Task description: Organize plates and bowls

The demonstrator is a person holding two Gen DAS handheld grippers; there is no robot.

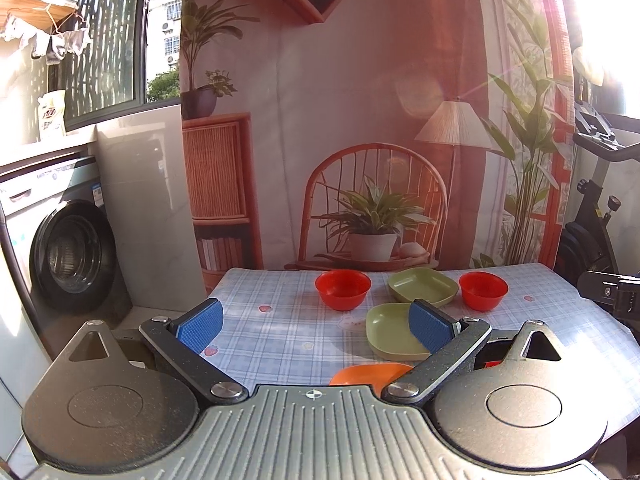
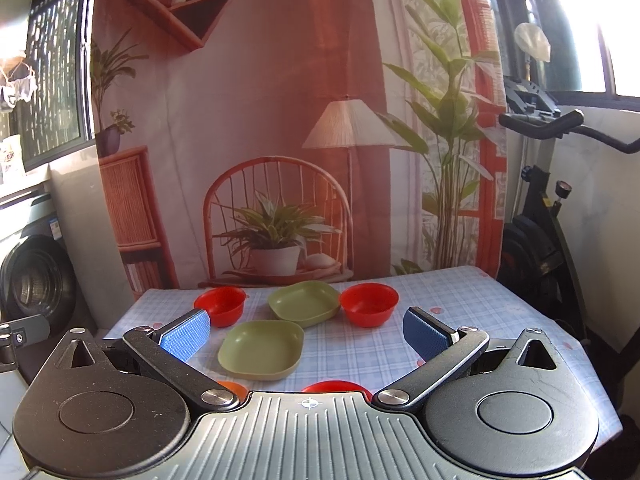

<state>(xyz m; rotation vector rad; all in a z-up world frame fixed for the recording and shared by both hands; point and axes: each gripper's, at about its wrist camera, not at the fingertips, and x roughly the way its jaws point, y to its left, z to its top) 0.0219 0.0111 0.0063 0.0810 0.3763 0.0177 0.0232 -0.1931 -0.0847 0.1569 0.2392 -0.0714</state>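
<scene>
1. Left gripper (image 1: pixel 316 326): jaws stood wide apart, holding and touching nothing; its blue pads (image 1: pixel 200 325) hung above the bench (image 1: pixel 280 320), which carried a checked cloth.
2. Right gripper (image 2: pixel 306 334): jaws likewise wide apart and empty, raised over the near part of the bench (image 2: pixel 460 320).
3. Far row, left wrist view: a red bowl (image 1: pixel 343 289) at left, a green plate (image 1: pixel 423 287) in the middle, a second red bowl (image 1: pixel 483 290) at right. All sat upright; the plate lay between the bowls, apart from the left one and near the right one.
4. Same row, right wrist view: left bowl (image 2: pixel 220 305), far plate (image 2: pixel 306 303), right bowl (image 2: pixel 369 304). Here the far plate and right bowl appeared to touch or nearly so; contact could not be settled.
5. Near green plate (image 1: pixel 390 336) (image 2: pixel 261 349): it lay in front of the far plate, alone. In the left view the right-hand pad partly covered it; in the right view it showed whole, between the pads.
6. An orange plate (image 1: pixel 370 374) at the near edge showed broadly in the left view; only a sliver (image 2: pixel 231 387) showed in the right.
7. Right view only: the rim of a third red bowl (image 2: pixel 335 387), just above the gripper body.
8. Left view showed a washer (image 1: pixel 68 256) fully; both showed an exercise bike (image 2: pixel 544 216).
</scene>
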